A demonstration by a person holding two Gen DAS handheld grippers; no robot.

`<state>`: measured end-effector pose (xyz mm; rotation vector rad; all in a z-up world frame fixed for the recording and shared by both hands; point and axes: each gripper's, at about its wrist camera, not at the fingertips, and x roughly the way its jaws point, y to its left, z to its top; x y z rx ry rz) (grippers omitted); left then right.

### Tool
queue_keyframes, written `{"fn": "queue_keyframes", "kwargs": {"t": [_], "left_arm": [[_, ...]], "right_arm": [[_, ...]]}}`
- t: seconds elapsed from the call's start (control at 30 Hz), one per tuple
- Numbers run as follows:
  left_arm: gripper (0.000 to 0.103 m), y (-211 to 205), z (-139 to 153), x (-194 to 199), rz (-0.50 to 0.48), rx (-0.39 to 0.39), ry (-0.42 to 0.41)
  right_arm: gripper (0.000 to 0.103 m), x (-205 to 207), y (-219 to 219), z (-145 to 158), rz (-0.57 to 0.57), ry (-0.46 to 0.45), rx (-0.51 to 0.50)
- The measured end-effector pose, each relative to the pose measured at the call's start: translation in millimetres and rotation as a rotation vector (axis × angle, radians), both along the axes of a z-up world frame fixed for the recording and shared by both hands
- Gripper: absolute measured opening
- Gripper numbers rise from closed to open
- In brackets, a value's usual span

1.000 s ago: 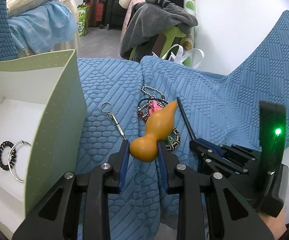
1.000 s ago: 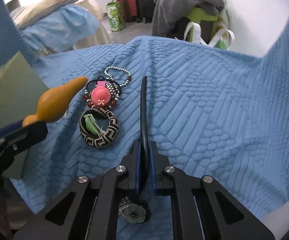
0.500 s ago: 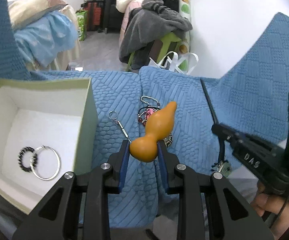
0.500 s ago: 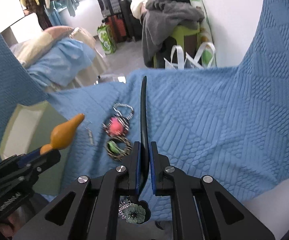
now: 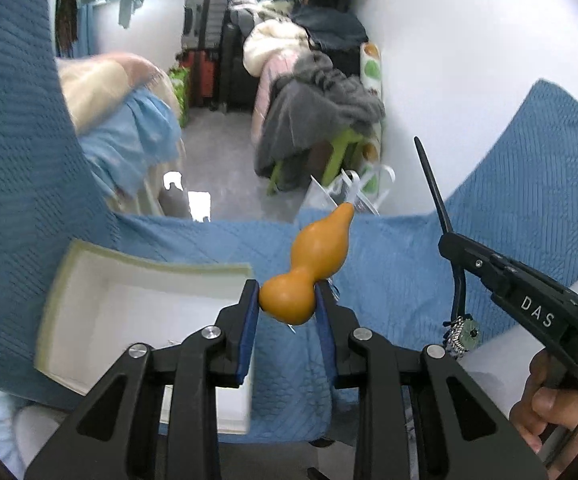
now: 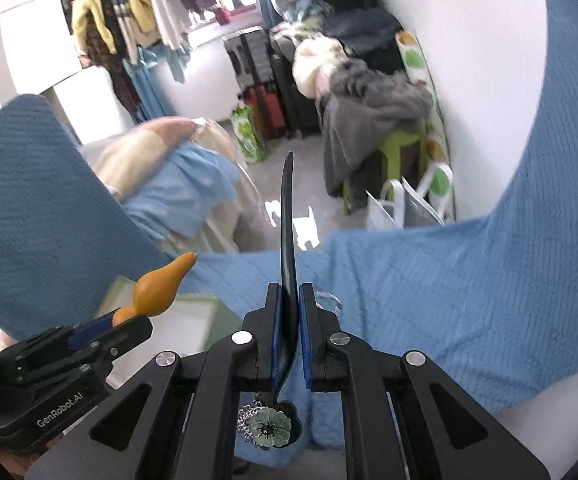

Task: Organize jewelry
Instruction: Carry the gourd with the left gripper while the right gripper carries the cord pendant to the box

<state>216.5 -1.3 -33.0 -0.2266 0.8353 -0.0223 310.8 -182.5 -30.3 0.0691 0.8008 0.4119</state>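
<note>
Left wrist: smooth gourd-shaped orange pendant [image 5: 312,264]

Orange gourd [image 5: 313,268]; black hair stick [image 6: 287,240]; blue quilted cover [image 5: 389,280]; pale-green box [image 5: 149,264].

The orange gourd [image 5: 312,268] looks smooth and a bit shiny, maybe plastic or polished wood. The long black hair stick [image 6: 287,240] is smooth and glossy, and its flower charm [image 6: 269,426] looks like shiny metal. The blue blanket [image 5: 389,280] is soft cloth with a bumpy quilted pattern. The box [image 5: 89,264] looks like matt cardboard, pale green outside and white inside. The gripper arms are matt black plastic with shiny metal screws.
</note>
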Motion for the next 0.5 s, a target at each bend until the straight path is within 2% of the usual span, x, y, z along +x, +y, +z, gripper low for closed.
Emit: {"fn": "queue_keyframes", "kwargs": {"t": [0.3,0.5], "left_arm": [[0.029,55,54,-12,0.066,0.043,-0.065],[0.029,89,48,-20,0.089,0.037,-0.056]], "right_arm": [[0.007,-11,52,57,0.05,-0.108,-0.011],[0.007,-18,81,63,0.062,-0.114,-0.012]]}}
